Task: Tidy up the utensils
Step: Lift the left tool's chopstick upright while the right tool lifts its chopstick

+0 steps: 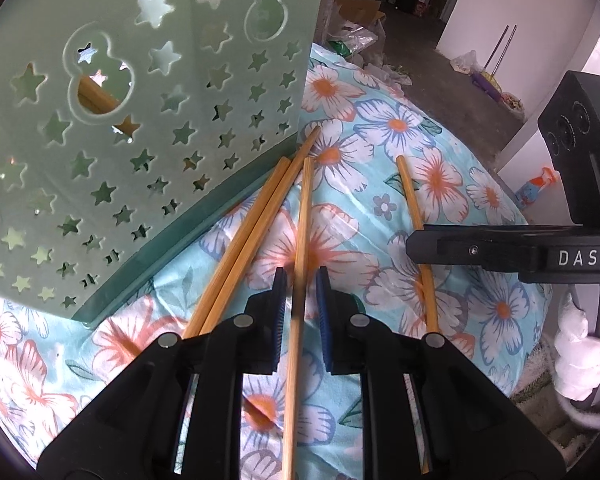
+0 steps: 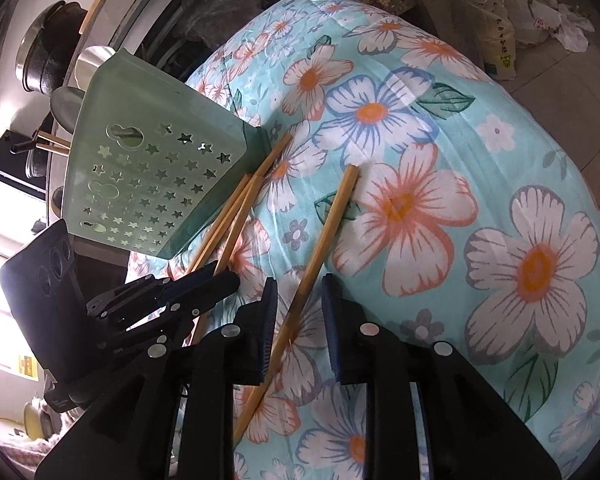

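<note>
Black jaws of the left gripper [image 1: 302, 280] straddle one chopstick [image 1: 305, 216] on the flowered tablecloth [image 1: 480, 200], pads narrowly apart and not visibly pressing, apparently lined up to pinch it. Right gripper [image 2: 300, 288] stands slightly spread around another chopstick [image 2: 332, 216] nearer the table's middle. Two more [image 1: 256, 216] lean against the green perforated holder [image 1: 140, 140] near the table's edge, their likely destination.
</note>
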Demonstrator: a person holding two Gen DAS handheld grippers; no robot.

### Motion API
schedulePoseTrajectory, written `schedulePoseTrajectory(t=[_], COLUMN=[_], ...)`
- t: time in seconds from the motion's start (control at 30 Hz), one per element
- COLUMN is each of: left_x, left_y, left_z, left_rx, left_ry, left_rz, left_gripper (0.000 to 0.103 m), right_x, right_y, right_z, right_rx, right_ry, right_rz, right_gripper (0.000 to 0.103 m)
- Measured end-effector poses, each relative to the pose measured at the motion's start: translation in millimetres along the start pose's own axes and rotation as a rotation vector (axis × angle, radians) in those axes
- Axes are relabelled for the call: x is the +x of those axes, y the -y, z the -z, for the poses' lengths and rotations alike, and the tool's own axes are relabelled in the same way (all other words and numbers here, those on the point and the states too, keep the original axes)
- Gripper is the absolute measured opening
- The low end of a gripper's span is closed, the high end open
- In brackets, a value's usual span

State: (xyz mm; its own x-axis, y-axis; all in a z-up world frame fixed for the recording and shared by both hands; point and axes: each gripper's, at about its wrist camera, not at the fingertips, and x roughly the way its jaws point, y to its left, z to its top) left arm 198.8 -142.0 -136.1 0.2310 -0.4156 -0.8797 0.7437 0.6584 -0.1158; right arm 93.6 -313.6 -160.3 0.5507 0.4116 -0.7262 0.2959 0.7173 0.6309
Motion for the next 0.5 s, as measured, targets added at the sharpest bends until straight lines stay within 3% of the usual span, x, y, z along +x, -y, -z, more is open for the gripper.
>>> schedulePoseTrajectory(t=[0.27,0.5], left_x=[8,9], left_y=[8,16], left_z=[-14,-18], left_rx=[0.030,0.026], left_ry=[0.007,0.017], left_rz=[-0.049,-0.078], left_gripper=[0.014,0.005], right_x=[8,2], right_y=[2,12], right_z=[-9,-14], right_rx=[0.021,0.048], right_ry=[0.034,0.047], right_rz=[0.008,-0.041], right_gripper=[0.016,0.013])
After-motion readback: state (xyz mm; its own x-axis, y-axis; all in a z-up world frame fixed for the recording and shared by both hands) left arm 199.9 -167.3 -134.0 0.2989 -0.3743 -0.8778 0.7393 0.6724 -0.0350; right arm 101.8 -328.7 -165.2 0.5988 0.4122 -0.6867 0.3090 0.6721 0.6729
